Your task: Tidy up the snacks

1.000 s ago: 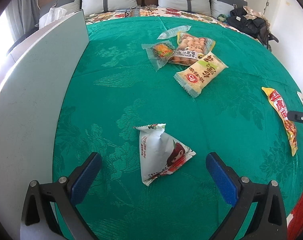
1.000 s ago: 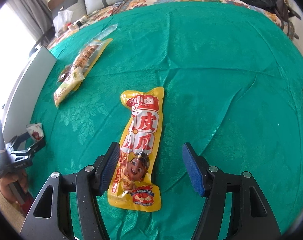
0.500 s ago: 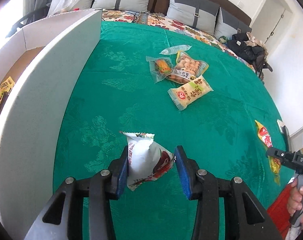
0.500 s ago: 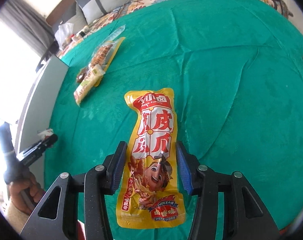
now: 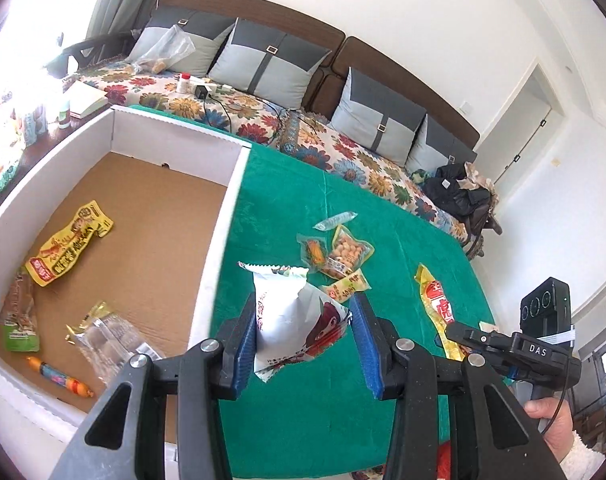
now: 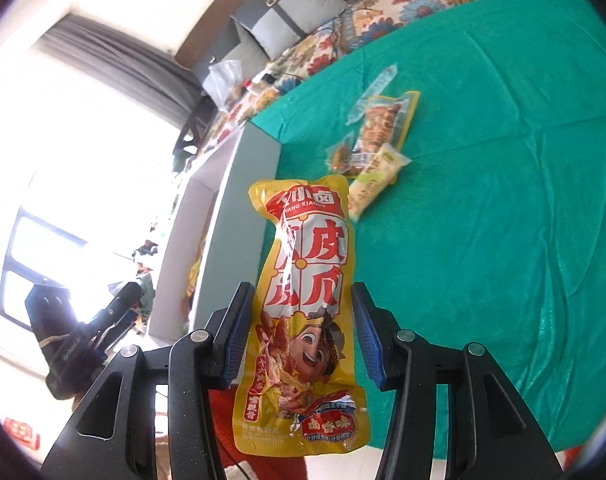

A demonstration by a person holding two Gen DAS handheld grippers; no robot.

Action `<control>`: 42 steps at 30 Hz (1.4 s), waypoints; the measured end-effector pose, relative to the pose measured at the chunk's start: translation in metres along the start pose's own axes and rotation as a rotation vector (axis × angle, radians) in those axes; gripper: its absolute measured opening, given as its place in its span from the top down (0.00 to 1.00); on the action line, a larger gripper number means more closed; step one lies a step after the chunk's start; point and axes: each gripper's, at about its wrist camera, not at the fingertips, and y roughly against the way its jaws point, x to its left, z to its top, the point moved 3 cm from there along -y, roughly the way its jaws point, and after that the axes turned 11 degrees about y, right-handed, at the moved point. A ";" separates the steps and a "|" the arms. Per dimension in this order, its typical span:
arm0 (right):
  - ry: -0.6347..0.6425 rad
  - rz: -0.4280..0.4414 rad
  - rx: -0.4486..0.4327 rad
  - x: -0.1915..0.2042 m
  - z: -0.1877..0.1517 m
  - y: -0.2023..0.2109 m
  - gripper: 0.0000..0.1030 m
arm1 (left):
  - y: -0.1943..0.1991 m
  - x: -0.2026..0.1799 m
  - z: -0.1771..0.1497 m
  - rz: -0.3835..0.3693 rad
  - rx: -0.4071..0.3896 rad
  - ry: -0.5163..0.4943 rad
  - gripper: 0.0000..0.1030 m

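The left hand-held gripper (image 5: 301, 340) pinches a white, puffy, pyramid-shaped foil snack bag with a red-brown print (image 5: 293, 322) between its blue pads, clear of the green patterned cloth on the bed (image 5: 287, 208). The bag looks light and air-filled, so a squeeze across its belly will dent it, and the glossy film may slide; a hold near the crimped top seam would be firmer. To this gripper's left, just beside it, stands a white-walled cardboard box with a brown floor (image 5: 231, 200), where several packets already lie. Ahead of it a small cluster of clear and yellow snack packets (image 5: 335, 258) rests on the cloth.

The right hand-held gripper (image 6: 301, 338) clamps a long yellow plastic pouch with red characters and a cartoon face (image 6: 303, 304) across its lower middle; the pouch is limp and crinkly, with both ends hanging free past the pads, so it may swing. Both grippers tilt forward and downward. The person's right hand (image 5: 551, 428) wraps that gripper's handle, with a white fuzzy sleeve at the wrist
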 end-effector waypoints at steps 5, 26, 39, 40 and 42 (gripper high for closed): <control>0.087 0.140 0.043 0.097 0.022 -0.059 0.50 | 0.027 0.067 0.034 0.165 -0.082 0.043 0.58; 0.434 -0.115 0.025 0.140 0.034 -0.166 0.33 | 0.014 0.185 0.006 0.512 -0.134 0.127 0.12; 0.501 -0.761 0.038 -0.146 -0.046 -0.003 0.29 | -0.053 -0.027 -0.056 0.123 -0.027 -0.117 0.01; 0.480 -0.789 0.026 -0.159 -0.049 0.009 0.29 | -0.070 -0.040 -0.065 0.111 0.015 -0.132 0.01; 0.422 -0.826 -0.009 -0.183 -0.054 0.030 0.29 | -0.109 -0.063 -0.087 0.106 0.092 -0.169 0.01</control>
